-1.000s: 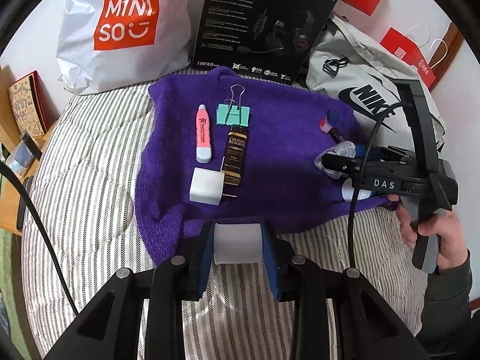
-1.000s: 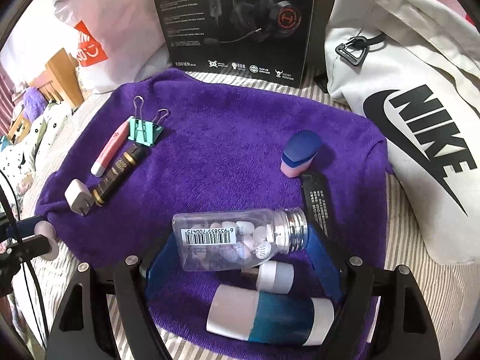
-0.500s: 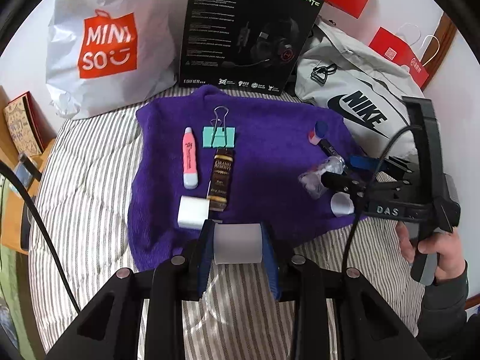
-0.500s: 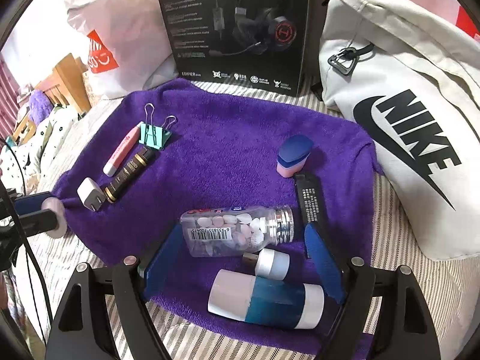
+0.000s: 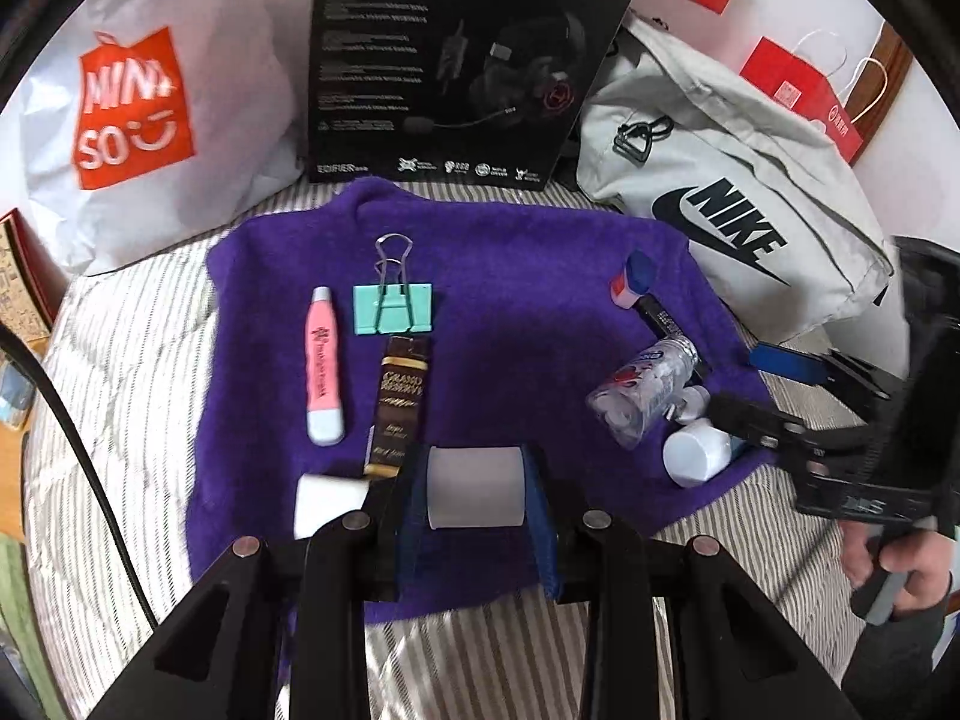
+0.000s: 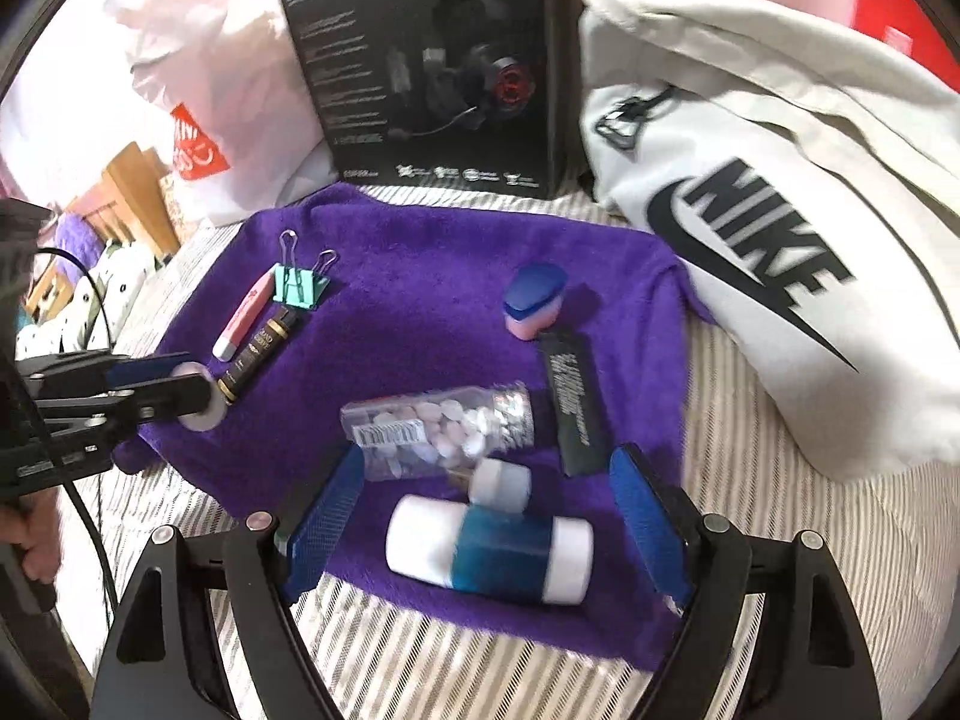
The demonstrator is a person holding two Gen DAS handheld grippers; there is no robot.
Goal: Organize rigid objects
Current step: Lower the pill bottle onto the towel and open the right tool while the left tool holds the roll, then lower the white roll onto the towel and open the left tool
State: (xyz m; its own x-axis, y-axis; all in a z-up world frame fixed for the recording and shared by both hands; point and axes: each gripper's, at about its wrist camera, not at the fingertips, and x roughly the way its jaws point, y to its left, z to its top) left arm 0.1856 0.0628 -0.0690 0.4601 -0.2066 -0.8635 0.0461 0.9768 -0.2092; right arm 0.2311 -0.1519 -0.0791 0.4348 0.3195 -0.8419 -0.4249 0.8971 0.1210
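Striped bedding (image 5: pixel 120 372) underneath all. Purple towel (image 5: pixel 528 300) spread flat upon it, serving as landmark for all positions below.

Beyond far edge of towel: white MINISO bag (image 5: pixel 150 120) at far left, black headset box (image 5: pixel 456 60) upright at centre, grey-white Nike bag (image 5: pixel 750 192) at far right and running down beside right edge of towel.

Left gripper (image 5: pixel 474 486), over near edge of towel, clamped on white roll (image 5: pixel 474 487) held crosswise between both blue pads. Right gripper (image 6: pixel 486 534), over near right corner of towel, spread wide and empty, blue pads well apart to either side of lying items; person's hand (image 5: pixel 900 564) on its handle, off right edge of towel.

On left half of towel, far to near: teal binder clip (image 5: pixel 393 306) with wire handles pointing away; pink marker (image 5: pixel 324 366) just left of clip; dark brown tube (image 5: pixel 399 402) lengthwise just below clip; white plug adapter (image 5: pixel 327 501) at near left, beside left gripper.

On right half of towel, near to far: white-and-teal container (image 6: pixel 489 549) lying on side at near right corner; small white cap (image 6: pixel 501 483) just beyond it; clear pill bottle (image 6: pixel 438 429) on side, silver cap towards right, lying near the cap; black flat stick (image 6: pixel 573 408) just right of bottle; blue-capped pink eraser (image 6: pixel 534 300) at far end of stick.
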